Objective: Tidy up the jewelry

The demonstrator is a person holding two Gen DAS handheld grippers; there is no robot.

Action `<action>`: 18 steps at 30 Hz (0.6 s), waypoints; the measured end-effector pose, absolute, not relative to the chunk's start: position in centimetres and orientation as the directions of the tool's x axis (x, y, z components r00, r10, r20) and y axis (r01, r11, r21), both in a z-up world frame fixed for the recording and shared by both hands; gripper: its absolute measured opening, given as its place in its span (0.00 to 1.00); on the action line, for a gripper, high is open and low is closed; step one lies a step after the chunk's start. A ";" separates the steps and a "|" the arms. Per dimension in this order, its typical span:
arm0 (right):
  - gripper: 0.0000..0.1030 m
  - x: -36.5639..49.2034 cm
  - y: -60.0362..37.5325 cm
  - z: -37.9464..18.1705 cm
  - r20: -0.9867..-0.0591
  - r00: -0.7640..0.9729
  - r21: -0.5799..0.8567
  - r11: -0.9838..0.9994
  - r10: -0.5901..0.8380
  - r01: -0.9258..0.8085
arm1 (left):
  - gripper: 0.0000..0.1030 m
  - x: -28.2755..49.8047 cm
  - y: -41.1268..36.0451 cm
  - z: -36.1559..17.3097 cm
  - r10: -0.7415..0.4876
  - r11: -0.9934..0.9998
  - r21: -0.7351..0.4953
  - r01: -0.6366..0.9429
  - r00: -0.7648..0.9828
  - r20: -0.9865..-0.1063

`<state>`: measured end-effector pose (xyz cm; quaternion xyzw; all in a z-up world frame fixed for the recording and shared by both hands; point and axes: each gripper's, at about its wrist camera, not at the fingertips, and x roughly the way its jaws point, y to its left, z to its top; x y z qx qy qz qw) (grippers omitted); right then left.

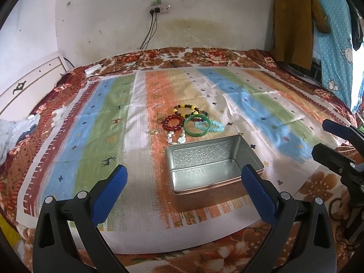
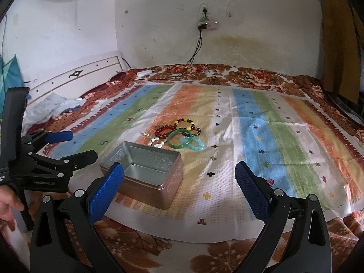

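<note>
Left wrist view: my left gripper hangs spread and empty, my right gripper likewise. Just past my fingers sits the open rectangular silver metal tin, nothing inside. Beyond it, a cluster of beaded bracelets and a green glass bangle on the striped cloth. Sorting hasn't begun, I'd say; next comes reaching over the tin to pinch one.

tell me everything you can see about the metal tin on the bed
The metal tin is a rectangular, silvery box with rounded corners, a coppery outer wall and an embossed inner wall. It is open, lidless and empty, sitting upright on the striped cloth, just in front of the bracelets. Neither gripper touches it.
</note>
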<state>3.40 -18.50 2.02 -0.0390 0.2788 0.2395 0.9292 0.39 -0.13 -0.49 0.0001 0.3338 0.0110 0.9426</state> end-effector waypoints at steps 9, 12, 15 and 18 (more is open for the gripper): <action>0.96 3.4 -18.2 1.9 -0.566 0.729 0.038 0.896 0.384 -0.442 | 0.95 0.5 0.0 -0.5 0.040 0.999 0.023 -0.033 0.776 -0.630; 0.96 3.4 -18.2 2.0 -0.568 0.730 0.037 0.898 0.380 -0.439 | 0.95 0.5 -0.1 -0.5 0.041 0.999 0.028 -0.030 0.776 -0.630; 0.96 3.6 -18.3 2.0 -0.571 0.726 0.052 0.900 0.383 -0.434 | 0.95 0.5 -0.1 -0.6 0.051 0.999 0.039 -0.034 0.772 -0.633; 0.96 4.0 -18.4 2.0 -0.576 0.722 0.065 0.902 0.383 -0.427 | 0.95 0.5 0.1 -0.5 0.055 0.998 0.038 -0.039 0.773 -0.632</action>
